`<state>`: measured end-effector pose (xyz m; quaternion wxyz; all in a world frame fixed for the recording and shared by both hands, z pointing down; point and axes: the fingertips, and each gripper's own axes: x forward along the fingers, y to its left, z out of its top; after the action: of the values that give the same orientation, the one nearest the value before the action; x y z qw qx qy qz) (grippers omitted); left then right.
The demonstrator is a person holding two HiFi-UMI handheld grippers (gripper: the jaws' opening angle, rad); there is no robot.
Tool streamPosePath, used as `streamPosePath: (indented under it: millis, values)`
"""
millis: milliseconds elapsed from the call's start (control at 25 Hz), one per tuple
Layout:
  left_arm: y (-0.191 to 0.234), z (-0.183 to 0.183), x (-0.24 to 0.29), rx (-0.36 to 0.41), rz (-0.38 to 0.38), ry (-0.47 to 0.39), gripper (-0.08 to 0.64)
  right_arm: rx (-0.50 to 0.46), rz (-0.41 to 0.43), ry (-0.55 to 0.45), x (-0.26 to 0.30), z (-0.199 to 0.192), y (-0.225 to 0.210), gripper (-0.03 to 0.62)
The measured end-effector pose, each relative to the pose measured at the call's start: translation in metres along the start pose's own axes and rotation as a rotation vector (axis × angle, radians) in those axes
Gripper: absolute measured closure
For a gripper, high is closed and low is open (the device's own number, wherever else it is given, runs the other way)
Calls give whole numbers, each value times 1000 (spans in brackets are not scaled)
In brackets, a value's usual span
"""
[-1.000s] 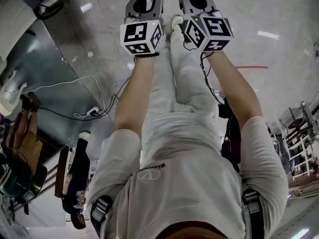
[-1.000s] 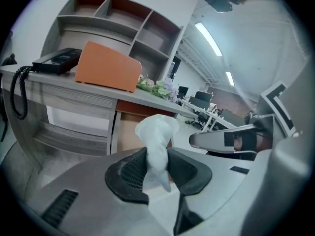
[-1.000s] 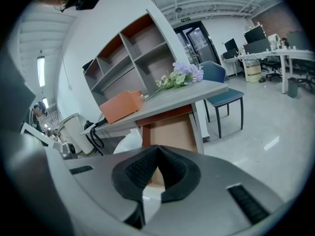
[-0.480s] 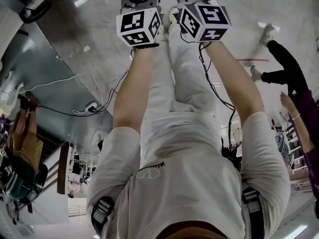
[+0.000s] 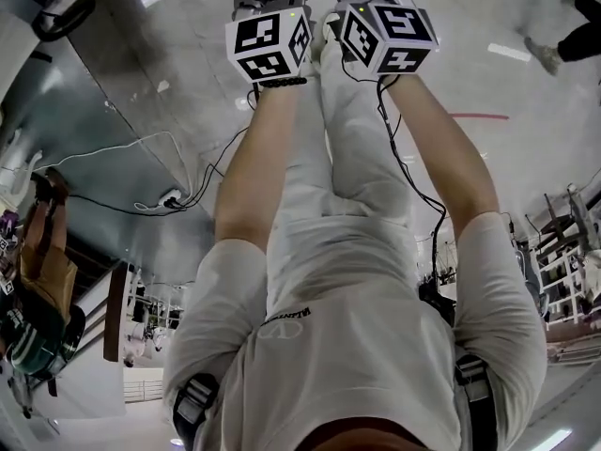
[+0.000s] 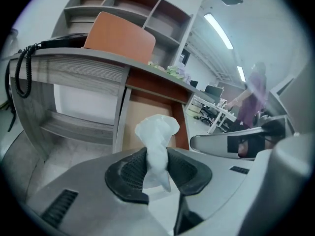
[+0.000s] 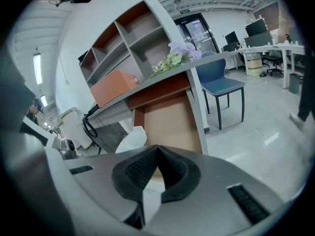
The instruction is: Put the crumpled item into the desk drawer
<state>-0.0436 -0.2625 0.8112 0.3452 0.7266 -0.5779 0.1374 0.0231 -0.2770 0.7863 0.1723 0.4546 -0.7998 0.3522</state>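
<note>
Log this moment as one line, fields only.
left gripper: shut on crumpled white tissue | right gripper: shut, empty | brown desk drawer: open ahead, tissue not yet in

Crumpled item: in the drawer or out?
Out. The crumpled item is clamped between the pads of the left hand-held gripper, held in the air in front of the desk drawer.

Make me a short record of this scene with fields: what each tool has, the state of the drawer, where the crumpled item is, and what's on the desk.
left tool: shut on the tissue
right tool: shut, nothing in it
tissue: white, crumpled, sticking out past the pads, not yet in the drawer
drawer: under the desk top, looks pulled open, ahead of both tools
on desk: orange box, flowers
</note>
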Motion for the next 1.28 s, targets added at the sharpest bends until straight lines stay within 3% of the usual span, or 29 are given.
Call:
streamPosePath:
  millis: [800,1280]
  values:
    - [18,-26,16,0,68,87,448,67,23,31,21,-21,-4,594]
    - [10,-28,18,23,65,83,445,61,5,46,17,-26,-13,594]
